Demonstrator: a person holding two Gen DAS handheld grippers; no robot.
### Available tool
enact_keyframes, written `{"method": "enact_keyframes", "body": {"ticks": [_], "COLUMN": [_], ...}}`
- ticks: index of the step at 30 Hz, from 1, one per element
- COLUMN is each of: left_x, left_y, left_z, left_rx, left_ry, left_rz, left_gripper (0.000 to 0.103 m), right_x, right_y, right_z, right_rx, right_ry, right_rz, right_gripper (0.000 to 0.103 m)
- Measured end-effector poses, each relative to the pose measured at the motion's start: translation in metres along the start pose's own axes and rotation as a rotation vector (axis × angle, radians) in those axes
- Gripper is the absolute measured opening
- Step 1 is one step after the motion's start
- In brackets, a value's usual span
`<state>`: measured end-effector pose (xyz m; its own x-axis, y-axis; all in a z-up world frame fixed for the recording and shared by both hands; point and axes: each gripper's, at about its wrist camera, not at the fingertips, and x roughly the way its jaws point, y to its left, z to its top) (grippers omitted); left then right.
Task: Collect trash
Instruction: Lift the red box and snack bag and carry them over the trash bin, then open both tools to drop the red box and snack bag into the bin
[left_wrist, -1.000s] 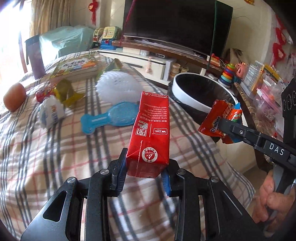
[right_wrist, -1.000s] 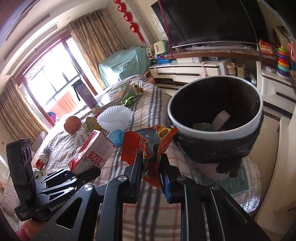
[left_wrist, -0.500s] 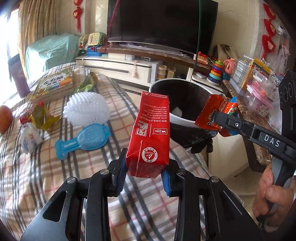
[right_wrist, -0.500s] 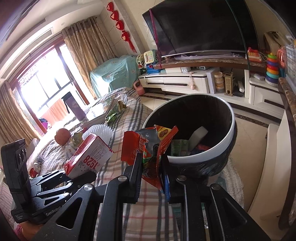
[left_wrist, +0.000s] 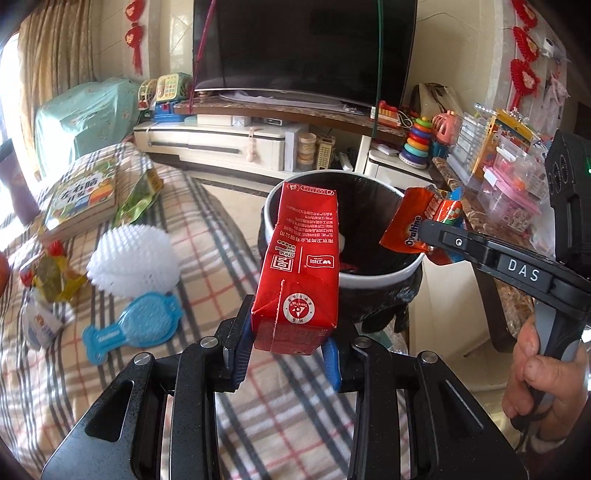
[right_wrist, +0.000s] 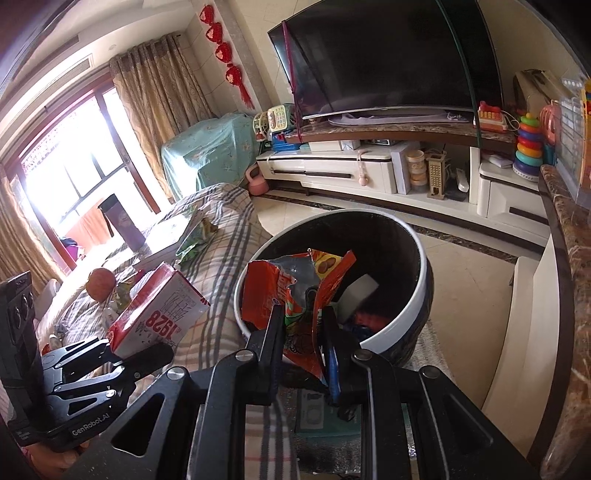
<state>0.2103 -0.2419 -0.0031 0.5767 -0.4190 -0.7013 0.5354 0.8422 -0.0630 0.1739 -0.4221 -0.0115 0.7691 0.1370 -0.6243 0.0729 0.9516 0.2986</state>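
Note:
My left gripper (left_wrist: 286, 341) is shut on a red milk carton (left_wrist: 299, 266), held upright just short of the near rim of the white trash bin (left_wrist: 380, 277), which has a black liner. My right gripper (right_wrist: 303, 325) is shut on an orange Ovaltine snack wrapper (right_wrist: 295, 291) and holds it over the bin's near rim (right_wrist: 410, 325). The wrapper (left_wrist: 421, 221) and right gripper also show at right in the left wrist view, over the bin's right rim. The carton (right_wrist: 159, 314) shows at left in the right wrist view. The bin holds some trash.
On the plaid bed cover (left_wrist: 221, 236) lie a white spiky brush (left_wrist: 135, 260), a blue brush (left_wrist: 133, 326), a book (left_wrist: 81, 199), a green wrapper (left_wrist: 138, 197) and small wrappers (left_wrist: 51, 277). A TV stand (left_wrist: 258, 122) stands behind the bin, a marble counter (right_wrist: 569, 258) at right.
Both grippers have moved forward toward the bin with their loads. The wrapper now hangs over the bin's rim and the carton is close to it.

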Motion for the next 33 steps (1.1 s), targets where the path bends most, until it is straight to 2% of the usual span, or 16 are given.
{"method": "enact_keyframes", "body": {"ticks": [17, 33], "left_x": [0.036, 0.057], "left_y": [-0.024, -0.029], "left_z": [0.031, 0.042], "left_rx": [0.047, 0.056], "left_ry": [0.023, 0.05], "left_rz": [-0.011, -0.007], "left_gripper": [0.031, 0.031], "right_x": [0.023, 0.036], "right_y": [-0.032, -0.041], "right_z": [0.016, 0.028], "right_rx": [0.011, -0.002], "right_ry": [0.054, 0.088], "right_rz": [-0.037, -0.047], "right_gripper": [0.02, 0.02]}}
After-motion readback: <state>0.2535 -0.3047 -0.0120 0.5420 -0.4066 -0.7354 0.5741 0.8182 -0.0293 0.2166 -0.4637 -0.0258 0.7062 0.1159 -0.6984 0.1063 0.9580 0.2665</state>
